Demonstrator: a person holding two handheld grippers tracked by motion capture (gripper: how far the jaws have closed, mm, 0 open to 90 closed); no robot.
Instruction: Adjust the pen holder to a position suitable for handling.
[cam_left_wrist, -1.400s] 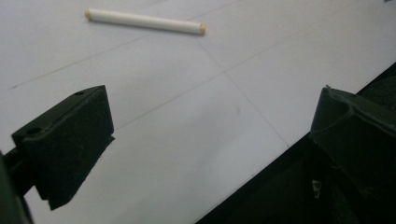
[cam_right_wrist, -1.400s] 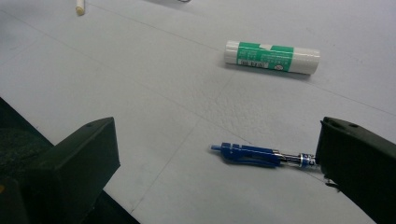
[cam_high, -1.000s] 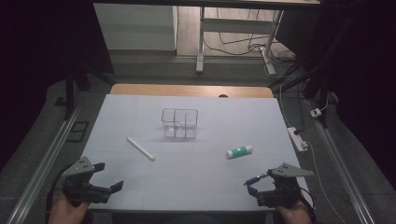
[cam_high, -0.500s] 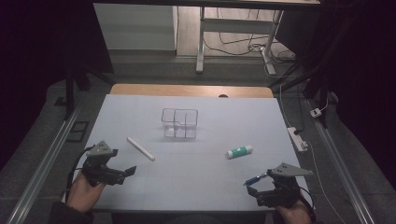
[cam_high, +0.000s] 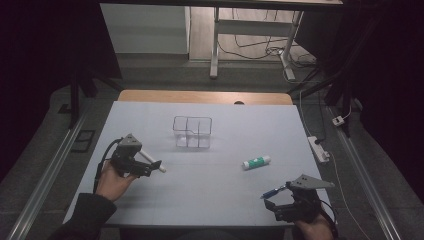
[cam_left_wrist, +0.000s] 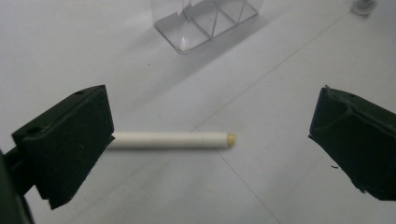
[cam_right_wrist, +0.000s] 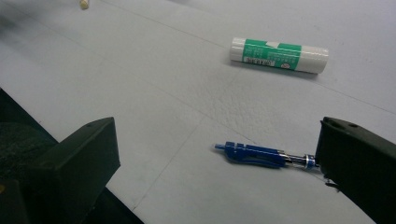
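Left gripper view: the white stick (cam_left_wrist: 170, 139) lies flat on the white table sheet (cam_left_wrist: 280, 186), one end hidden behind the jaw at the picture's left, the yellowish tip ending short of the midpoint between the jaws.
Long axis: runs across the jaw gap, roughly jaw to jaw, so a closure as it stands would meet the stick endwise; judgement is that a turn of the wrist is called for first.
Left gripper (cam_left_wrist: 212, 144): jaws wide apart, holding nothing, low over the stick.
Nearer hand: in the high view the left gripper (cam_high: 152, 166) stands at the stick (cam_high: 149, 157); the right gripper (cam_high: 270, 202) is well apart from it.
Right gripper (cam_right_wrist: 217, 154): jaws apart, nothing clamped; a blue pen (cam_right_wrist: 261, 154) lies between them, one end at the right-hand jaw.
Clear divided box (cam_high: 193, 132): beyond the stick, near it.
Glue stick (cam_high: 256, 161): between box and right gripper.
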